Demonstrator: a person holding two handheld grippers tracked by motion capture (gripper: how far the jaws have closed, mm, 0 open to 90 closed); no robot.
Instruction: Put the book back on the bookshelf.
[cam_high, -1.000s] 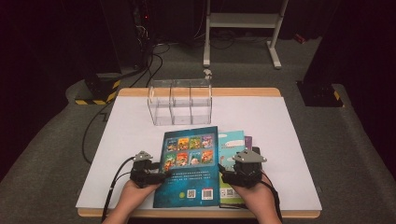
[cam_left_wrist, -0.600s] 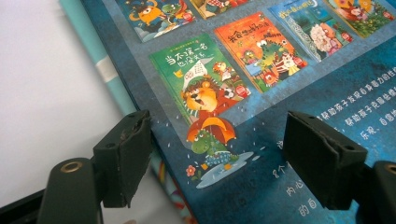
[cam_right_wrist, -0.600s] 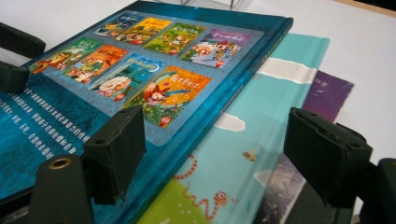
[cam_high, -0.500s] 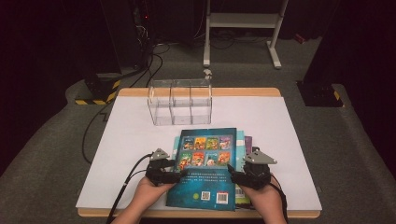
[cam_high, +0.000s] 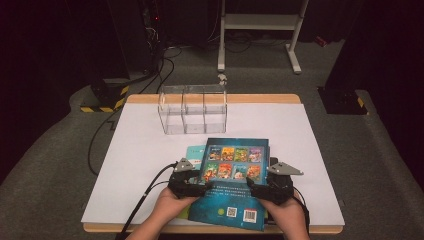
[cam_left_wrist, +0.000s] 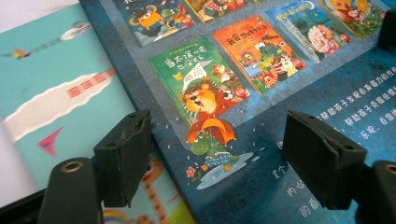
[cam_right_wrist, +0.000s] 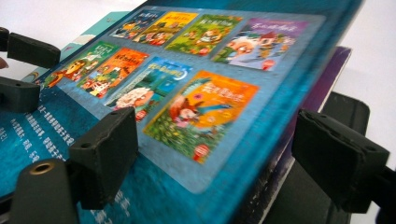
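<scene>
High view: blue book (cam_high: 235, 175) on stack near table (cam_high: 140, 150) front edge, shifted rightward since earlier frame. Left gripper (cam_high: 192, 181), right gripper (cam_high: 262, 186) both moved right too, jaws spread wide astride book's side edges, gripping nothing.

A dark lab: floor cables (cam_high: 150, 75), metal stand (cam_high: 260, 30).

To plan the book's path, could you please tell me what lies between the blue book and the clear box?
Bare white table, seen in the high view, separates the blue book from the clear box.
</scene>
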